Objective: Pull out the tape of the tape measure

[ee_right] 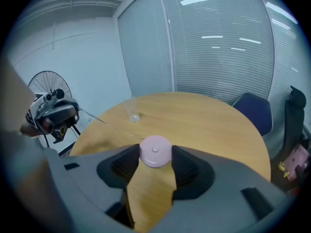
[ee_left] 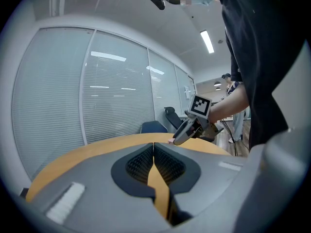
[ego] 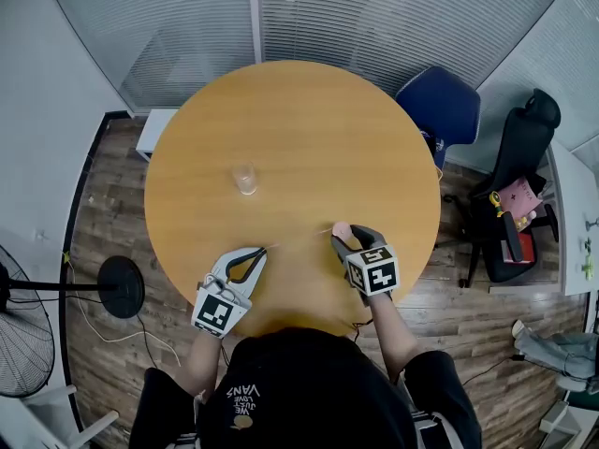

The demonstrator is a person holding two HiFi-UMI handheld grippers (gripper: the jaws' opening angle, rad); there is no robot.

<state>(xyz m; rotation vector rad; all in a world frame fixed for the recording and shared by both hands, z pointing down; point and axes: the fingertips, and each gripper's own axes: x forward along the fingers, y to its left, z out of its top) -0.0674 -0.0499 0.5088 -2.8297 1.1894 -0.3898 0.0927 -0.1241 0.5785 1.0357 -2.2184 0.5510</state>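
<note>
Over the near edge of the round wooden table (ego: pixel 290 138), your right gripper (ego: pixel 342 241) squeezed the round pink tape measure (ee_right: pixel 155 152), while your tightly closed left gripper (ego: pixel 262 252) pinched its thin tape (ee_right: pixel 112 124), stretched sideways between them.

Only the black shirt (ego: pixel 281 382) bears readable print: "VANS" in pale letters, seen upside down.

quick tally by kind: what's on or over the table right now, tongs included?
tongs: 2 (left tongs shut on the tape; right tongs shut on the case)
tape measure: 1, pink round case
glass: 1, clear
Total: 4
</note>
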